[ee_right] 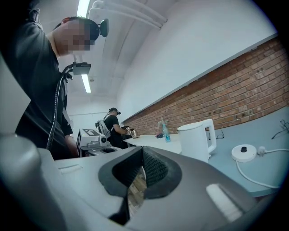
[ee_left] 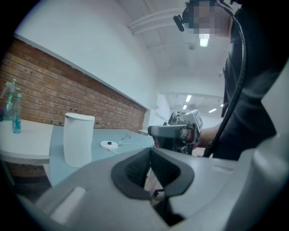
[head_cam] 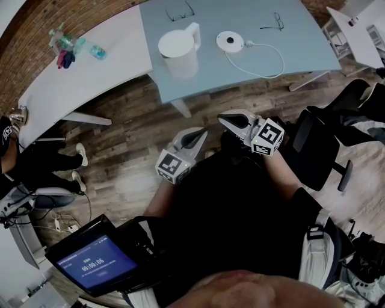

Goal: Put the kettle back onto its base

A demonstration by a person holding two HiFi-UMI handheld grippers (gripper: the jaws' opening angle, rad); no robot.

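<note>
Kettle [head_cam: 178,53], just one, one base [head_cam: 230,41], left gripper [head_cam: 201,133], right gripper [head_cam: 221,118], both closed

We are in an open-plan office that doubles as a test lab. In the head view, a blue-grey table [head_cam: 301,54] stands at twelve o'clock and a white table [head_cam: 90,84] at ten, both on a wood-plank floor [head_cam: 132,138], with a black office chair [head_cam: 319,150] at three. Eyeglasses [head_cam: 179,12] lie on the blue-grey table, and bottles [head_cam: 72,43] stand on the white one. A screen [head_cam: 93,261] showing a timer sits at seven. In the right gripper view, a brick wall [ee_right: 235,85] runs along at two, strip lights [ee_right: 86,83] hang from the white ceiling at eleven, and at nine a second person [ee_right: 113,128] wearing headgear works at another bench.
</note>
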